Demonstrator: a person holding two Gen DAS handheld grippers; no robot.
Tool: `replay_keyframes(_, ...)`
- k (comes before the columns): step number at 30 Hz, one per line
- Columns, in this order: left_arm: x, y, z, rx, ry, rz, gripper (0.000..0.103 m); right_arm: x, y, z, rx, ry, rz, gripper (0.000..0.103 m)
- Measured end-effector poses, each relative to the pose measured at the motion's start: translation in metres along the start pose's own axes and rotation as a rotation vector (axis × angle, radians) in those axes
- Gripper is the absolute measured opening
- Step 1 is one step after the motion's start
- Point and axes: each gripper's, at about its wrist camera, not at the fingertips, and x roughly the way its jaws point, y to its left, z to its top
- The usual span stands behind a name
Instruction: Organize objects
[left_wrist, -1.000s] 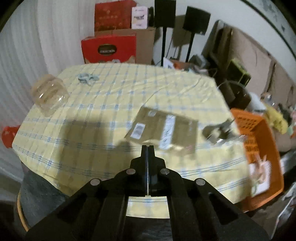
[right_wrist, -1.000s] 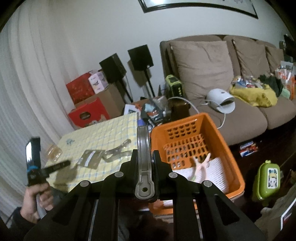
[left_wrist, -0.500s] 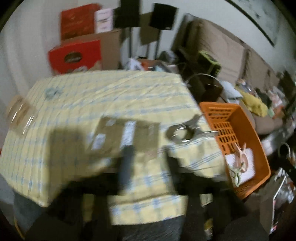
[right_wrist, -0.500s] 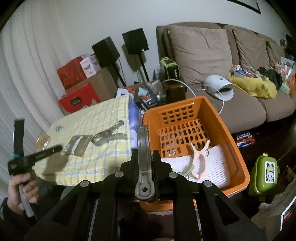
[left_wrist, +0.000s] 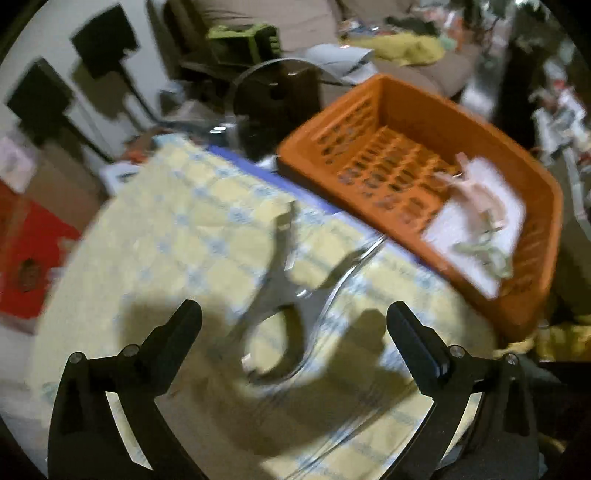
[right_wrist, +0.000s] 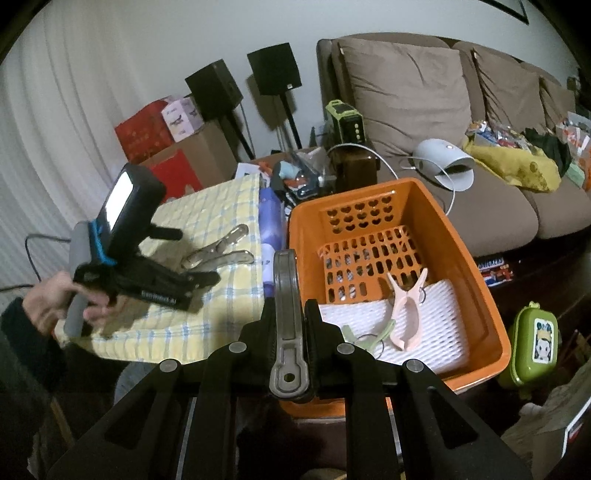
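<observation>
A large silver metal clip (left_wrist: 280, 280) lies on the yellow checked tablecloth (left_wrist: 177, 221). My left gripper (left_wrist: 293, 308) hovers just above it, jaws opening wide, one finger on either side of the clip and the pads clear of it. The right wrist view shows the same clip (right_wrist: 221, 251) under the left gripper (right_wrist: 188, 254). My right gripper (right_wrist: 291, 306) is shut on a grey metal clip (right_wrist: 286, 295), standing on edge near the orange basket (right_wrist: 491, 306). In the basket lie a pink clip (right_wrist: 406, 310) and a green clip (right_wrist: 354, 334) on white foam netting (right_wrist: 436, 343).
The orange basket (left_wrist: 406, 88) stands right of the table, a purple bottle (right_wrist: 271, 218) wedged between them. A brown sofa (right_wrist: 461, 147), two black speakers (right_wrist: 273, 70) and red boxes (right_wrist: 144, 127) stand behind. A green lunchbox (right_wrist: 532, 343) sits on the floor. A hand (right_wrist: 51, 306) holds the left gripper's handle.
The left gripper went from shut to wide open, rolled, and swung right from the cardboard card to over the metal clip. The right gripper sank slightly, still shut on its clip.
</observation>
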Motion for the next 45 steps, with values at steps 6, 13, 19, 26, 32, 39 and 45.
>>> replay_keyframes(6, 0.019, 0.007, 0.008, -0.007, 0.029, -0.107, 0.094, 0.014, -0.012, -0.005, 0.026, 0.036, -0.016, 0.014)
replay_keyframes(13, 0.014, 0.02, 0.009, -0.037, -0.014, -0.12, 0.046, 0.015, -0.02, -0.006, 0.044, 0.039, -0.025, 0.014)
replay_keyframes(19, 0.005, 0.019, -0.007, -0.041, -0.067, -0.066, 0.035, 0.013, -0.018, -0.005, 0.038, 0.034, -0.023, 0.014)
replay_keyframes(26, -0.062, 0.032, -0.058, -0.348, -0.333, 0.081, 0.035, 0.009, -0.014, -0.003, 0.033, 0.022, -0.03, 0.014)
replay_keyframes(32, -0.114, 0.059, -0.144, -0.684, -0.399, 0.003, 0.035, 0.002, -0.008, -0.001, 0.025, 0.004, -0.022, 0.014)
replay_keyframes(39, -0.169, 0.065, -0.233, -0.889, -0.486, 0.189, 0.035, -0.001, 0.013, -0.002, -0.015, -0.001, -0.004, 0.014)
replay_keyframes(45, -0.193, 0.067, -0.233, -0.899, -0.547, 0.231, 0.035, 0.002, 0.034, -0.005, -0.059, 0.004, 0.015, 0.014)
